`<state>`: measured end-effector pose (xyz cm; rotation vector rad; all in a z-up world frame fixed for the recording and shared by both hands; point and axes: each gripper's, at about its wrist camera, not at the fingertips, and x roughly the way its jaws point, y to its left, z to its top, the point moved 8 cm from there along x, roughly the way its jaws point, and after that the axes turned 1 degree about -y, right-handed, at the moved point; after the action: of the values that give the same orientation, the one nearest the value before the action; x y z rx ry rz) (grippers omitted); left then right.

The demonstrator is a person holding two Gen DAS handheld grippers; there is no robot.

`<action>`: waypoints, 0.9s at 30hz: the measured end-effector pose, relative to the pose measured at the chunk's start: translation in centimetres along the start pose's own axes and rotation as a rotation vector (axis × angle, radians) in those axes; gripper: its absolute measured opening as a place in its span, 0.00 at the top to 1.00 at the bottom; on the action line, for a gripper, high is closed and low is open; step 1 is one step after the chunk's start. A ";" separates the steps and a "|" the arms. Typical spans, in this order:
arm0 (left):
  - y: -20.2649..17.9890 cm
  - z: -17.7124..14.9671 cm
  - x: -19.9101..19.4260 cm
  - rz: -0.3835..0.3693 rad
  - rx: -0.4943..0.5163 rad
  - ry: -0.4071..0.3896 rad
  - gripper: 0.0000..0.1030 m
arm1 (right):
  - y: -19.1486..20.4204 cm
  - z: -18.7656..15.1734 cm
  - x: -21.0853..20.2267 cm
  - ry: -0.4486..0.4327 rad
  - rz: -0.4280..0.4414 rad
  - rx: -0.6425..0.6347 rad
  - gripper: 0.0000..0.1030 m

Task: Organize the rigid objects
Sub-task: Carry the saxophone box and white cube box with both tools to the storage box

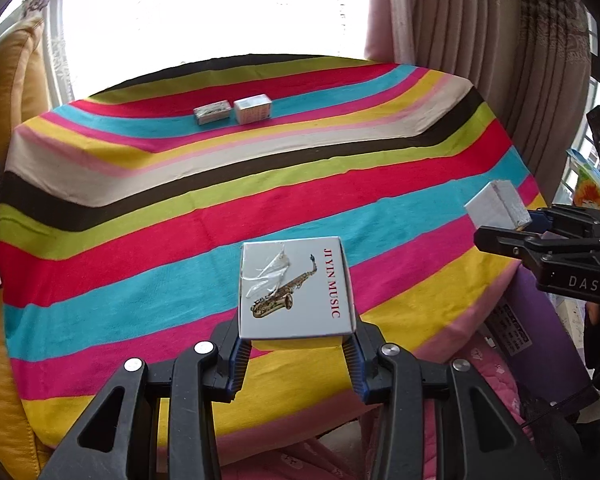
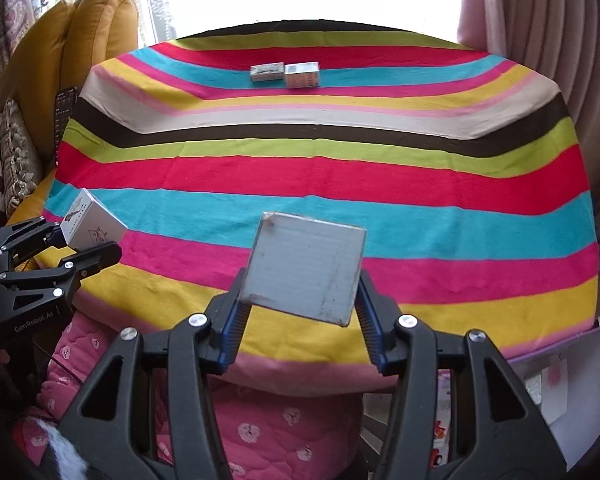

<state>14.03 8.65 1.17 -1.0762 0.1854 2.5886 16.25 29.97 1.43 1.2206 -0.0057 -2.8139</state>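
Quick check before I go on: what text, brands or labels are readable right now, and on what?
"JI YIN MUSIC": red letters on the white saxophone box held in the left tool.
"DAS": on the right tool's body, seen from the left wrist view.
"GenRobot.AI": on the left tool's body, right wrist view.
Two small boxes at the far side: print too small to read.
Grey box in the right tool: no text visible.

far: two small boxes (image 2: 285,73) side by side on cloth (image 2: 324,168) | near: saxophone box (image 1: 296,288) left of plain box (image 2: 306,266)
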 end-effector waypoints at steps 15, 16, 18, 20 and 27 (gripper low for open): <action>-12.5 3.6 -1.3 -0.230 0.182 -0.016 0.59 | -9.0 -3.9 -5.9 -0.038 -0.120 0.149 0.47; -13.3 3.6 -1.3 -0.239 0.196 -0.015 0.59 | -9.9 -4.2 -6.2 -0.041 -0.130 0.162 0.47; -15.0 3.7 -1.3 -0.246 0.238 -0.018 0.59 | -11.5 -4.8 -7.0 -0.045 -0.152 0.194 0.47; -16.6 3.8 -1.4 -0.258 0.264 -0.017 0.59 | -12.9 -5.6 -7.6 -0.049 -0.173 0.224 0.47; -22.8 3.7 -1.4 -0.318 0.401 -0.009 0.59 | -17.4 -8.2 -9.5 -0.057 -0.234 0.320 0.47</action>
<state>20.51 30.54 4.95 -0.8666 0.4678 2.1522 27.50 48.24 2.21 1.2733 -0.3523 -3.1432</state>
